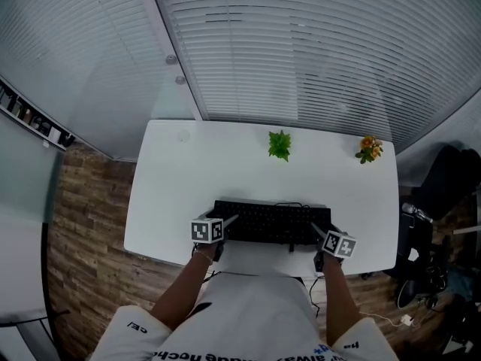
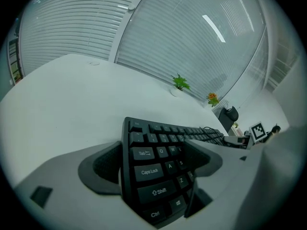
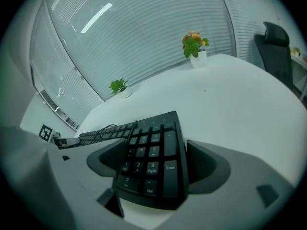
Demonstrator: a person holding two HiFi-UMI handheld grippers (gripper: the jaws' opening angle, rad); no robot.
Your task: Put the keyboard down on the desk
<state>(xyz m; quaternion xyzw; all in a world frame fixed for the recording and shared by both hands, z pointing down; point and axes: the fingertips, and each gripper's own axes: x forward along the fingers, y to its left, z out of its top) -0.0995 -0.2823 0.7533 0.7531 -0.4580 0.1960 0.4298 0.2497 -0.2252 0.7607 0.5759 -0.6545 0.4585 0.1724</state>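
The black keyboard (image 1: 270, 222) lies flat on the white desk (image 1: 188, 179), close to its near edge. My left gripper (image 1: 224, 228) is at the keyboard's left end, and in the left gripper view the Tab, Caps Lock and Shift keys (image 2: 148, 171) sit between its wide-spread jaws. My right gripper (image 1: 322, 235) is at the right end, with the number pad (image 3: 151, 159) between its jaws. Both pairs of dark pads stand a little off the keyboard's faces. A thin black cable (image 3: 103, 128) rests on the keys.
A small green plant (image 1: 279, 145) and a pot of orange flowers (image 1: 368, 149) stand along the desk's far edge, below the blinds. A black office chair (image 1: 447, 179) is to the right of the desk. Wooden floor lies to the left.
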